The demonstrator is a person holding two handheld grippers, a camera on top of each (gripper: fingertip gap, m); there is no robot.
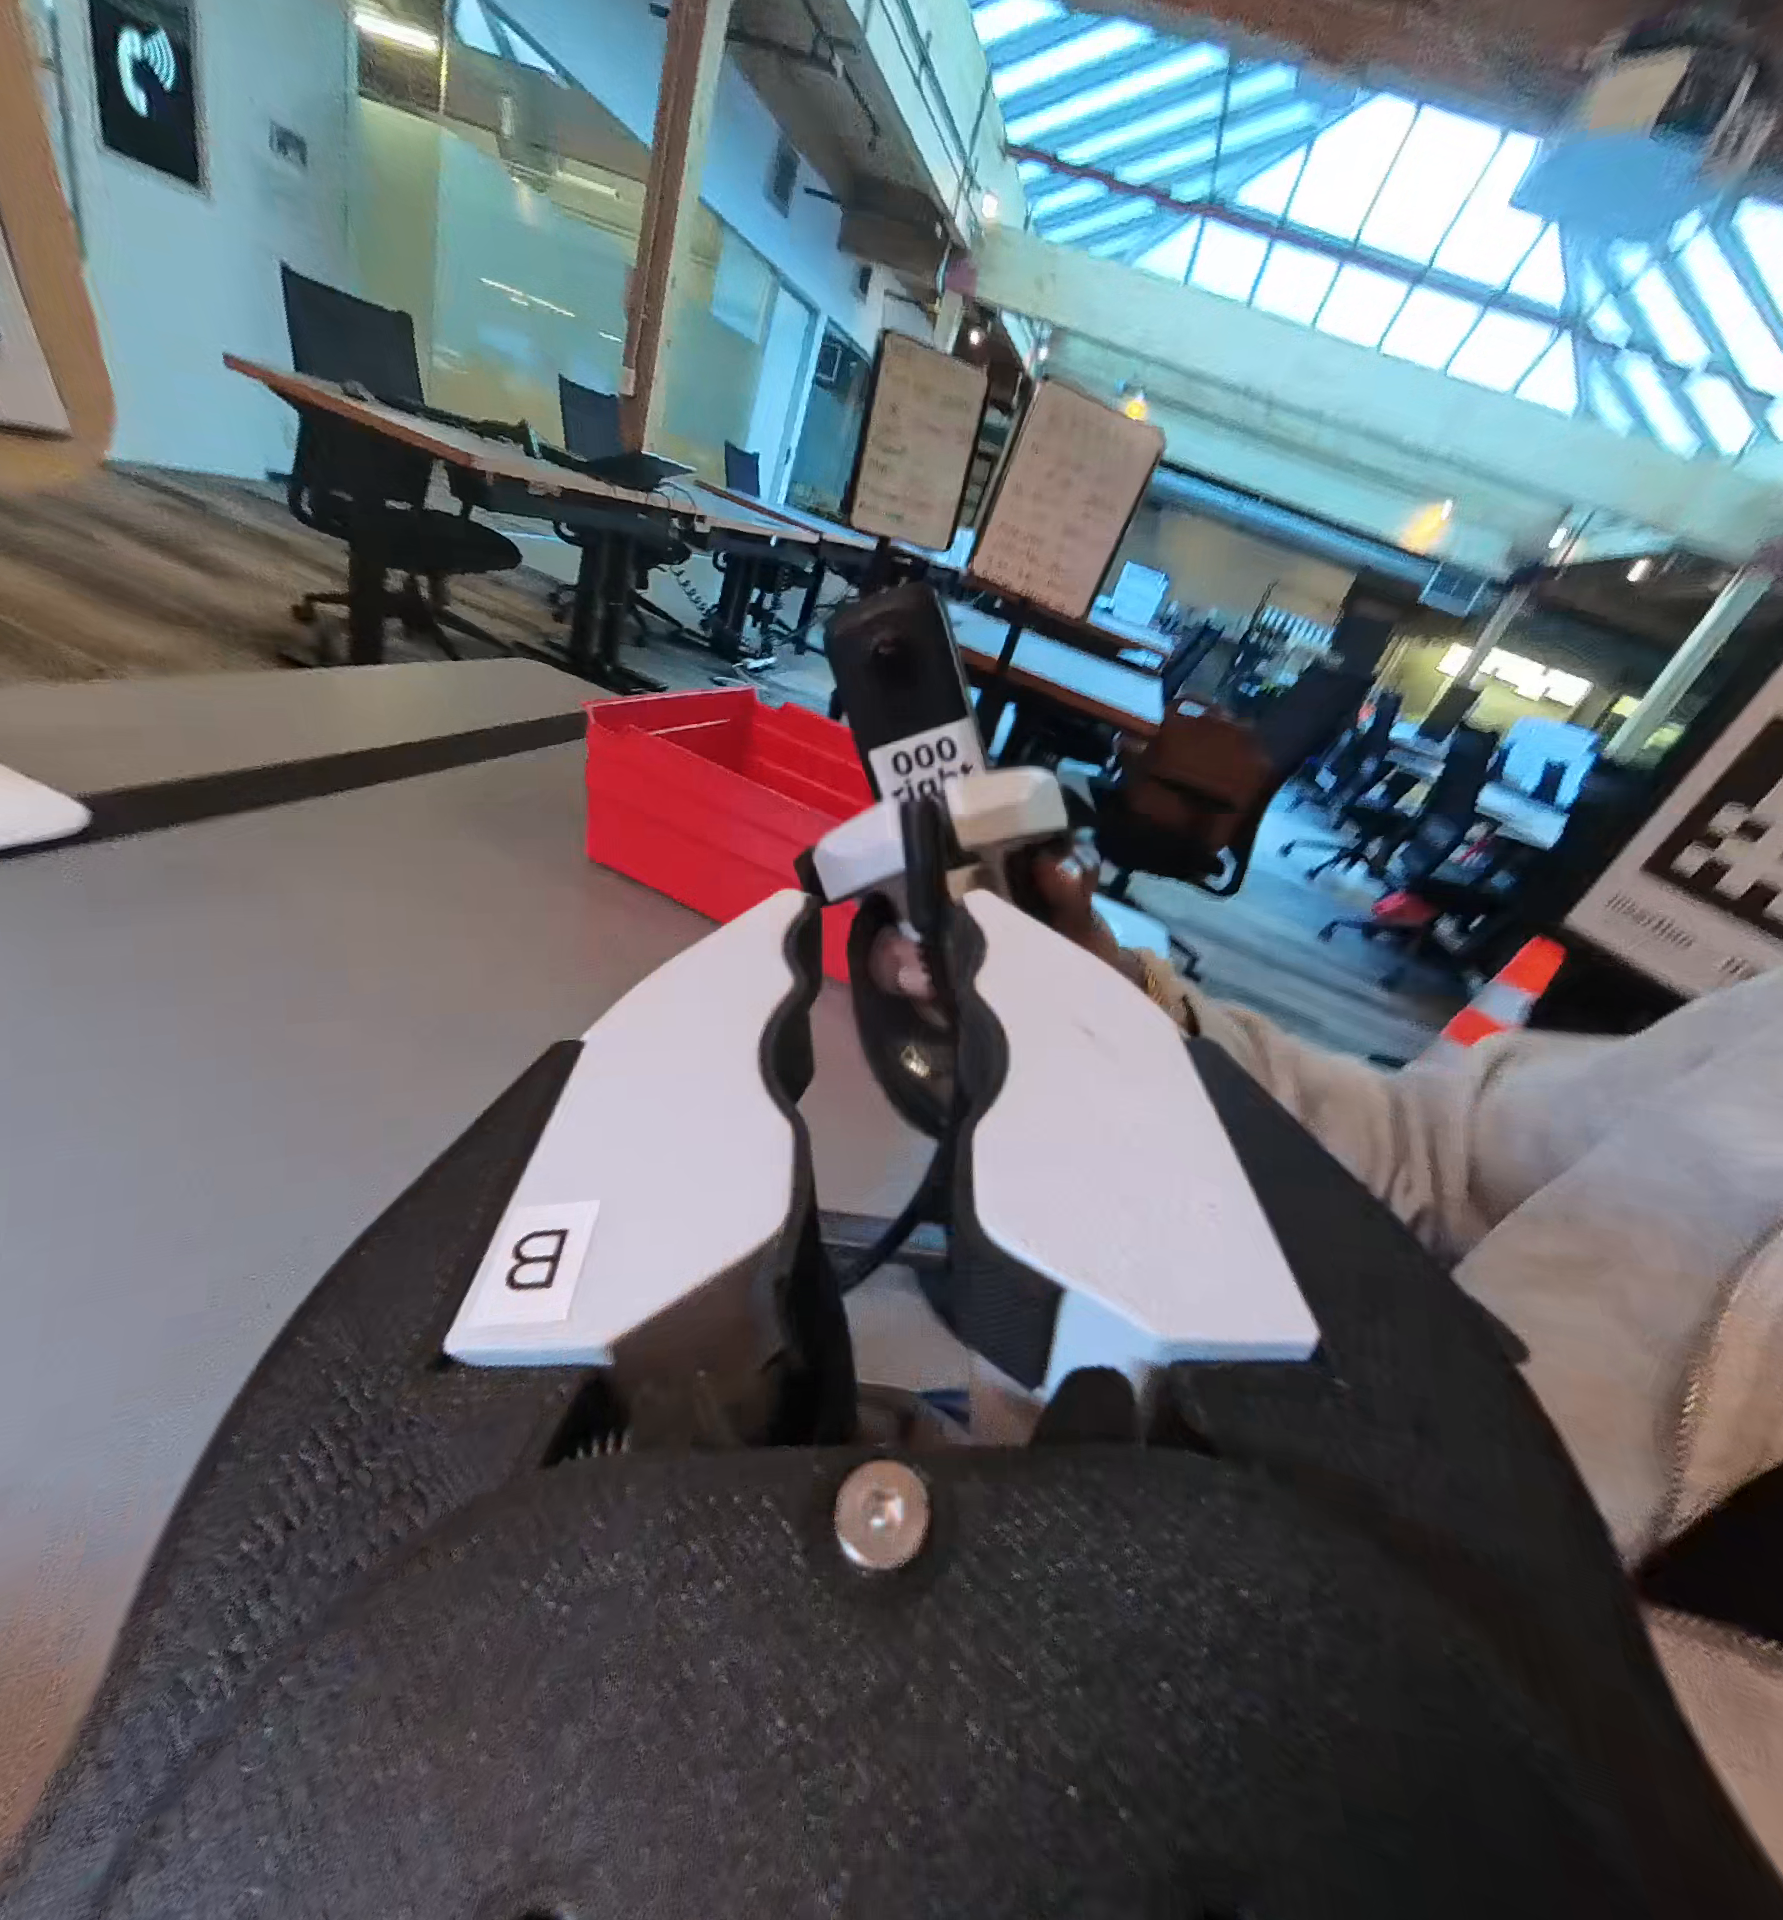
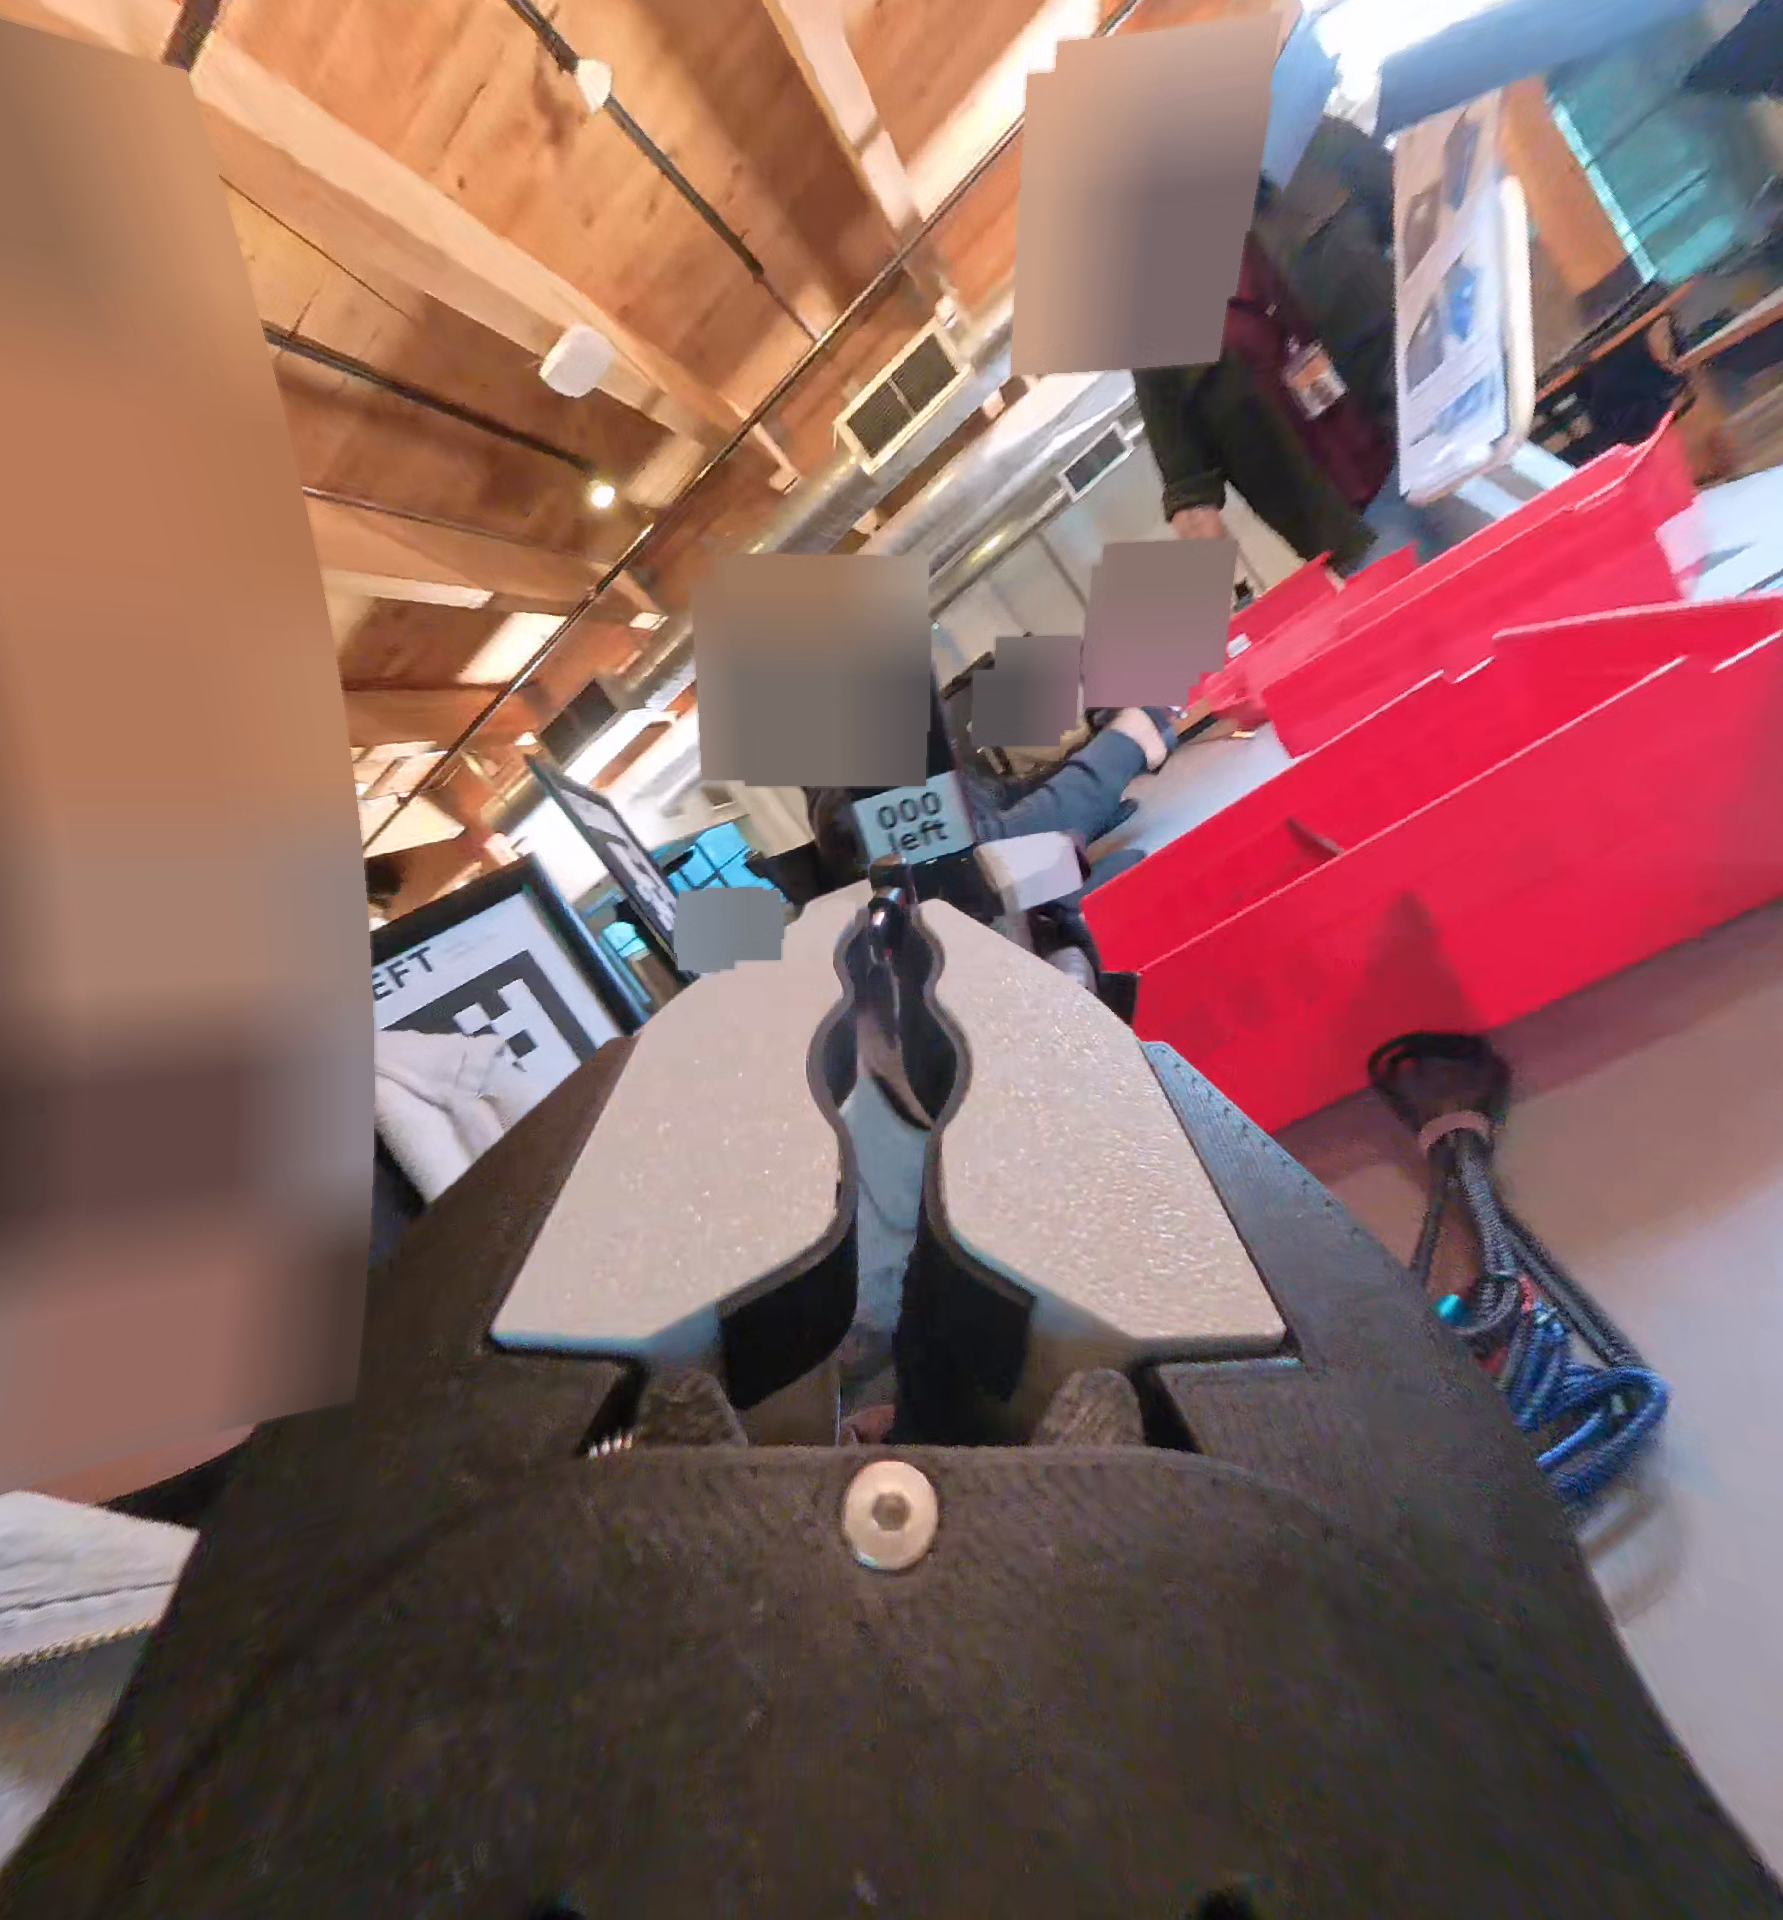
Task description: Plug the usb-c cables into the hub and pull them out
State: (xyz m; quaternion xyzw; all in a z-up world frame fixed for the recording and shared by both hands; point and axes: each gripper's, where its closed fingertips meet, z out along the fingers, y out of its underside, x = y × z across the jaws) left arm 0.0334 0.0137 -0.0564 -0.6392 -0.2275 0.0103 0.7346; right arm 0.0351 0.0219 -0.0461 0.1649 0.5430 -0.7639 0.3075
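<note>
Both grippers raised, tip to tip, over the table [image 1: 243, 1039].
We see the left gripper [image 1: 892, 935] clamped on a black cable [image 1: 892, 1231]; right gripper [image 2: 892, 935] pinches a dark plug [image 2: 885, 940]. Red bin [image 1: 700, 790] behind.

Both cameras sit low behind their own fingers, tilted upward, facing each other at close range. Shared: grey table [image 1: 243, 1039], red bin [image 1: 710, 810], each other's gripper.
</note>
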